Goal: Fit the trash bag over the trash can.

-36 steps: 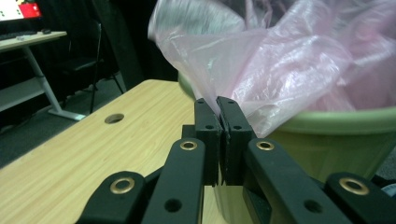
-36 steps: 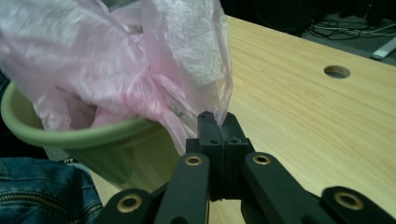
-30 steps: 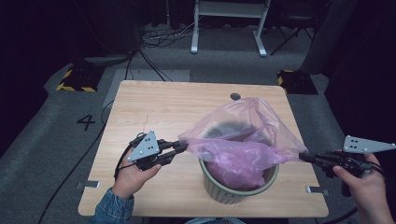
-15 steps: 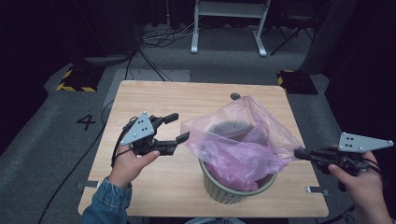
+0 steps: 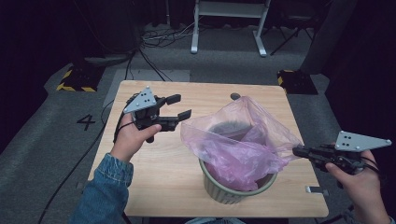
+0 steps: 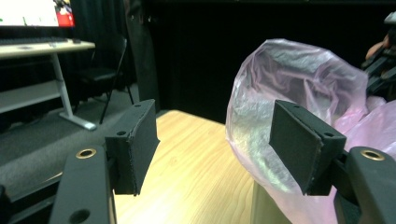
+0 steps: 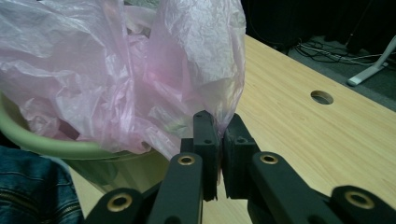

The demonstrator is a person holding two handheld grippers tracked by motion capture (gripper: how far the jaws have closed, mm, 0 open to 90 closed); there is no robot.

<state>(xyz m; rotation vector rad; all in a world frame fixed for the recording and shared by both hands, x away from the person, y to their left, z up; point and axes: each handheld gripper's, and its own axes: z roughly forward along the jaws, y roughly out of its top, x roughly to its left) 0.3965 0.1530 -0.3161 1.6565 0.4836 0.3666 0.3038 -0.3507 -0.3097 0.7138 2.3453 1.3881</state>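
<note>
My left claw (image 5: 180, 106) hangs released above the light wooden surface (image 5: 163, 163), its jaws having just been opening with nothing between them, beside the thin, crinkled pink plastic bag (image 5: 238, 144). The bag sits half in the round pale-green bin (image 5: 233, 189), its left edge loose and slumping. My right claw (image 5: 299, 151) is clenched on the bag's right edge. If I pull there alone, I judge the film could tear, slip from the pads, or tip the bin.
</note>
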